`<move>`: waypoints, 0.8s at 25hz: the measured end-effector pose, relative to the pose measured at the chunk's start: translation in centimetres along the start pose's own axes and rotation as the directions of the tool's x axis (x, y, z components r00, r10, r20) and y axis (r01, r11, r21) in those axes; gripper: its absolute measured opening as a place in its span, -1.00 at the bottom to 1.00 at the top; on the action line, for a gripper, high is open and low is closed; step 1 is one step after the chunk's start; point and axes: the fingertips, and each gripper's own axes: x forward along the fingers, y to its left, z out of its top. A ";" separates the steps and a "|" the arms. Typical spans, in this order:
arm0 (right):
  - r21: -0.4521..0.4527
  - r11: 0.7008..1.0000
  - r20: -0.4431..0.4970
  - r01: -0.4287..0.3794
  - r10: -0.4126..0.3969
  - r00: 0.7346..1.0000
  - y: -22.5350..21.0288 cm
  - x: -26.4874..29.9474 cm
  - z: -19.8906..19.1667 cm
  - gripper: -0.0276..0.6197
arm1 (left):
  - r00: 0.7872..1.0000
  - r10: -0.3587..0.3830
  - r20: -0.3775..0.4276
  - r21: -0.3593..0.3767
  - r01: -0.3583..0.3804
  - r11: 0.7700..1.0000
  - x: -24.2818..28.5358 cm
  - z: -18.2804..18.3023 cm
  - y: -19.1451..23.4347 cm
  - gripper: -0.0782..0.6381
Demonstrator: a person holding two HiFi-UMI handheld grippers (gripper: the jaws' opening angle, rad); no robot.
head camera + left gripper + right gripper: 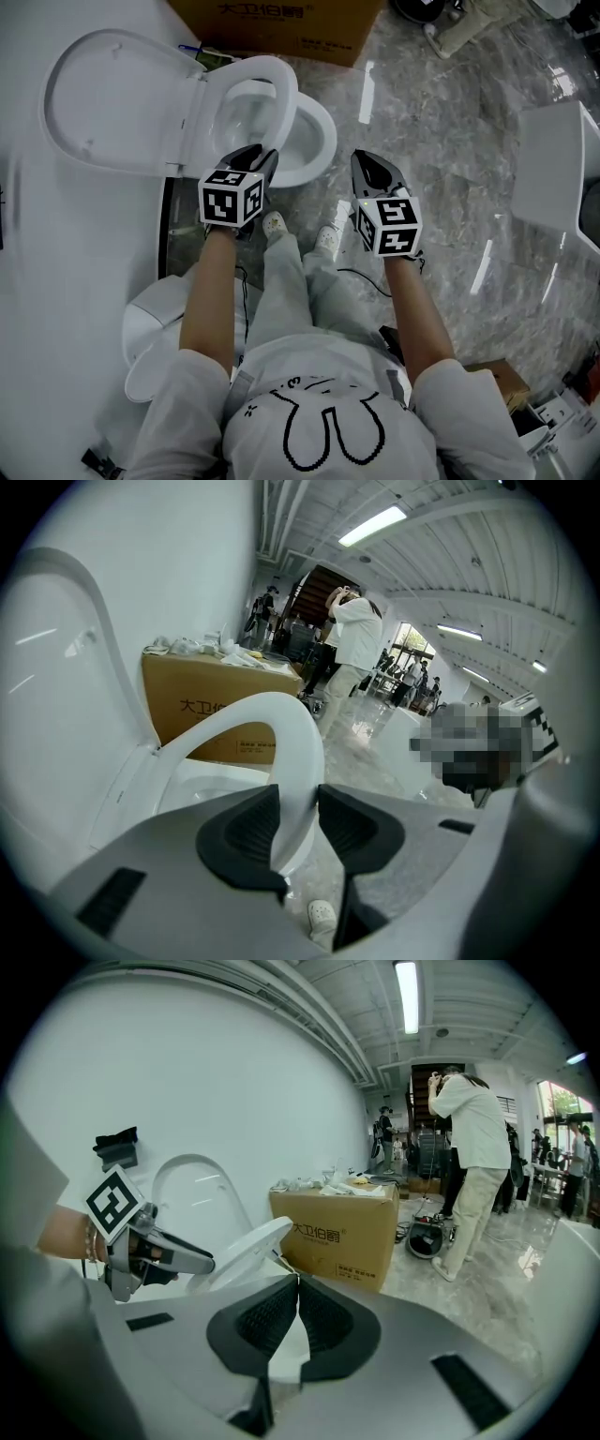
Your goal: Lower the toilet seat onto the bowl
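Left gripper jaws clamped on the front rim of the toilet seat; the seat is tilted, partway between the upright lid and the bowl. Right gripper hangs just right of the bowl, jaws closed tip to tip, empty. Cardboard box behind the toilet

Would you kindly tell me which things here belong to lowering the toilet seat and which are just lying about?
Job in hand: white plastic toilet seat, clamped in the left gripper; white ceramic bowl; raised white lid.
Lying about: brown cardboard box; white boxy fixture at right.
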 end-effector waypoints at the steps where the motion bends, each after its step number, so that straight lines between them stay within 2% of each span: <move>1: 0.004 1.000 -0.002 0.003 -0.003 1.000 -0.2 0.2 -0.3 -0.82 | 1.000 -0.004 -0.005 0.001 0.004 1.000 0.4 -0.2 -0.1 -0.40; 20: 0.037 0.998 -0.063 0.057 -0.055 0.997 -3.8 3.1 -6.9 -0.82 | 0.991 -0.068 -0.111 0.013 0.070 0.997 6.7 -5.0 -2.2 -0.41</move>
